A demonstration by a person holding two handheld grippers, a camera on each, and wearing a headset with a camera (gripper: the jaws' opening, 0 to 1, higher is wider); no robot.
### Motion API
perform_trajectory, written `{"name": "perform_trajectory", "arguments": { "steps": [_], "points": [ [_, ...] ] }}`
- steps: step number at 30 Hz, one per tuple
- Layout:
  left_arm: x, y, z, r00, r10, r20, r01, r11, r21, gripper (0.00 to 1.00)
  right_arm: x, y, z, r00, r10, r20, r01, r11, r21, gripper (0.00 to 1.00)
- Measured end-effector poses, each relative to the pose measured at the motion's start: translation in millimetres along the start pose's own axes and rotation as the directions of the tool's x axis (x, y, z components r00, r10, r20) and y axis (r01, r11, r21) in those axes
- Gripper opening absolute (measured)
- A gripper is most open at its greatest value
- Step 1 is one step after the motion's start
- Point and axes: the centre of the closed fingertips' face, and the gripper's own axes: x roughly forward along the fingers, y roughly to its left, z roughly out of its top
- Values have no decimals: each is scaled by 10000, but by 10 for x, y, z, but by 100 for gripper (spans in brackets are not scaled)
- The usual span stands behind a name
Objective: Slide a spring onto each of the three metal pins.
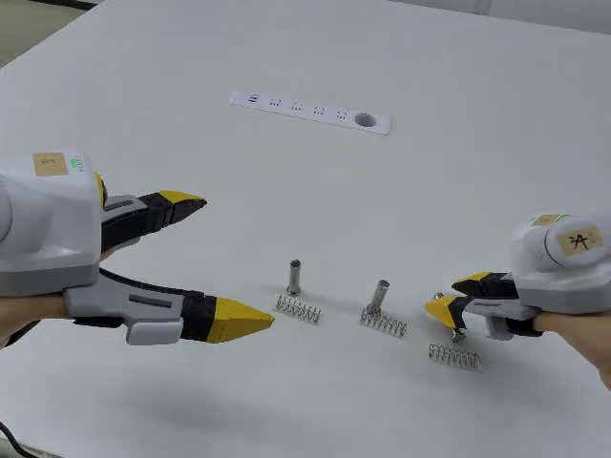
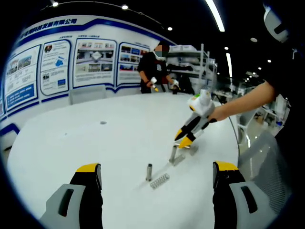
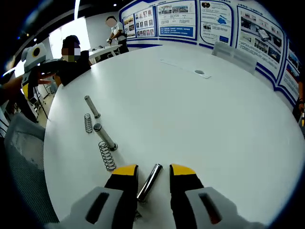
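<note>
Steel, all of it small and bright: three short round pins stood on the white table (image 1: 315,191), each with a coil spring lying just beside it on the near side. The left pin (image 1: 294,277) had the left spring (image 1: 298,308) at its foot, the middle pin (image 1: 380,294) had the middle spring (image 1: 384,323), and the right spring (image 1: 454,357) lay nearest of all, just under the right gripper (image 1: 456,294). None of the springs was on a pin yet. The right gripper's yellow tips stood a little apart on either side of the right pin (image 3: 148,182), with bare table showing between the pin and one tip, so I judged it not pinched. The left gripper (image 1: 215,260) hung well off to the left with its jaws spread wide, holding nothing. Those springs looked like thin open wire: very light, soft along their length, and apt to roll or ping away if nipped hard. I would take one gently across the coils near one end, leaving the other end free to go over a pin's top. The pins looked smooth, stiff and narrow-footed, easy to knock over, so steadying one low down seemed wise.
</note>
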Motion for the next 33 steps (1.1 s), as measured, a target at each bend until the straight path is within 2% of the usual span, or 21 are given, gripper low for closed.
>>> {"name": "perform_trajectory", "arguments": {
  "steps": [2,6,8,14,16,18,25,28,33],
  "points": [
    [0,-1,-2,10000,-2,6,2,10000,-35,99,29,-22,-46,9994,-139,-317,142,9999,77,24],
    [-13,3,-28,9999,22,-137,-22,10000,17,98,56,-20,-100,9980,-220,-591,245,9988,429,20],
    [-20,-4,-38,9997,22,-244,-21,10000,63,98,42,-52,-99,9968,-507,-613,517,9986,134,16],
    [-13,-44,38,10000,-58,-17,58,10000,30,98,47,29,-82,9964,-544,-646,561,9981,254,10],
    [-4,-39,40,10000,0,-32,0,10000,33,98,43,30,-86,9934,-759,-859,758,9971,-47,9],
    [4,-48,43,10000,-14,-27,14,10000,6,97,52,12,-84,9926,-781,-927,822,9958,411,9],
    [-9,-92,66,10000,43,60,-43,10000,-32,97,48,7,-80,9954,-619,-734,637,9977,227,7],
    [-37,-89,26,9997,135,-214,-134,9999,51,97,47,12,-71,9966,-598,-576,619,9974,362,6],
    [-104,-95,96,9996,275,14,-275,9996,29,96,30,38,-70,9978,-462,-474,487,9974,528,6]
  ]
}}
